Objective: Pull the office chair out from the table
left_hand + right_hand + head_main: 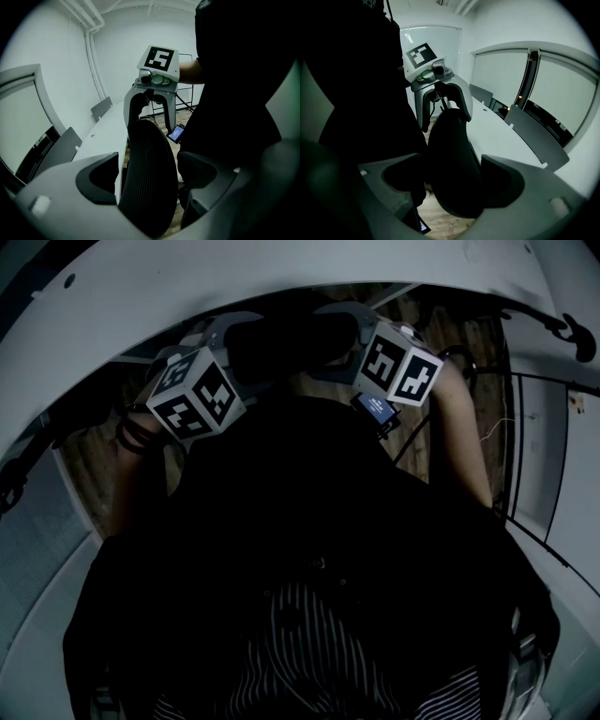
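The office chair's black ribbed backrest (147, 183) stands upright between me and the white table (105, 133). My left gripper (150, 187) straddles one side edge of the backrest, jaws wide, with slivers of table and floor showing beside the pads. My right gripper (454, 187) straddles the other edge of the backrest (454, 164), jaws equally wide. Each gripper view shows the other gripper astride the far edge. In the head view both marker cubes (192, 392) (398, 362) flank the dark chair top; the fingertips are hidden there.
The white table (281, 277) curves away beyond the chair. Grey panels (61, 145) (534, 133) stand along its far side. A small device with a blue screen (176, 133) hangs near the person's dark torso. Wooden floor (440, 225) shows beneath. A black wire rack (187, 89) stands behind.
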The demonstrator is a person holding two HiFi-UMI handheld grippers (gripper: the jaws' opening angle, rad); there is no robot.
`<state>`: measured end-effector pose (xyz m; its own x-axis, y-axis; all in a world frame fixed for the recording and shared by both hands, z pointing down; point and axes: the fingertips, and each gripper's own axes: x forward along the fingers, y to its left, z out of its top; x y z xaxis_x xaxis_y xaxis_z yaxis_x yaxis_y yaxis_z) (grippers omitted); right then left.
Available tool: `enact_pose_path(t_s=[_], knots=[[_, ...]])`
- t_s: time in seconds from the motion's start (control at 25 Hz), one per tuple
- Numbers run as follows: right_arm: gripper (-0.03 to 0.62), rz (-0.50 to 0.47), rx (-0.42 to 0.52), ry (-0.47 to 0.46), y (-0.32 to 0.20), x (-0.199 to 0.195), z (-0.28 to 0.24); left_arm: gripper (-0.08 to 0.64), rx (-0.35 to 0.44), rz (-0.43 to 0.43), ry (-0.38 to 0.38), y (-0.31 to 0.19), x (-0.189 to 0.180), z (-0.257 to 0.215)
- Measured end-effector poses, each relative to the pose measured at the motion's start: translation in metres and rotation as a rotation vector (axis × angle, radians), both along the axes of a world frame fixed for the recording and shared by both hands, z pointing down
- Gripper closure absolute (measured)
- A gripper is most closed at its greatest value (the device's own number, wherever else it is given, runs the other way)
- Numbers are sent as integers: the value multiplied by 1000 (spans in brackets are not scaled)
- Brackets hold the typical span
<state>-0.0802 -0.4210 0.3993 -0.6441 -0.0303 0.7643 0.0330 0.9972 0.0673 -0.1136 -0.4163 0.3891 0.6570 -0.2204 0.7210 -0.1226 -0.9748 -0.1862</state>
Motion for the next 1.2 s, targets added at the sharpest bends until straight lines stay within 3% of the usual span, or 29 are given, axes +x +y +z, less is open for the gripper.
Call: enact_pose_path(t_s=[0.32, 0.56, 0.68, 0.76, 0.84, 0.96, 1.2], knots=[[198, -22, -31, 61, -3, -9, 30, 121, -51, -49, 1, -3, 0, 31], [198, -102, 58, 223, 1, -3, 48, 141, 23, 15, -257, -1, -3, 64], [198, -142, 120, 316, 0, 1, 63, 150, 35, 36, -335, -1, -1, 76], [199, -156, 159, 359, -4, 4, 72, 197, 39, 52, -377, 0, -2, 81], [202, -174, 199, 381, -7, 6, 77, 212, 45, 54, -392, 0, -2, 83], [265, -215, 248, 398, -7, 7, 82, 225, 42, 60, -398, 3, -2, 87], [276, -257, 248, 397, -3, 21, 80, 230, 43, 54, -395, 6, 11, 91]])
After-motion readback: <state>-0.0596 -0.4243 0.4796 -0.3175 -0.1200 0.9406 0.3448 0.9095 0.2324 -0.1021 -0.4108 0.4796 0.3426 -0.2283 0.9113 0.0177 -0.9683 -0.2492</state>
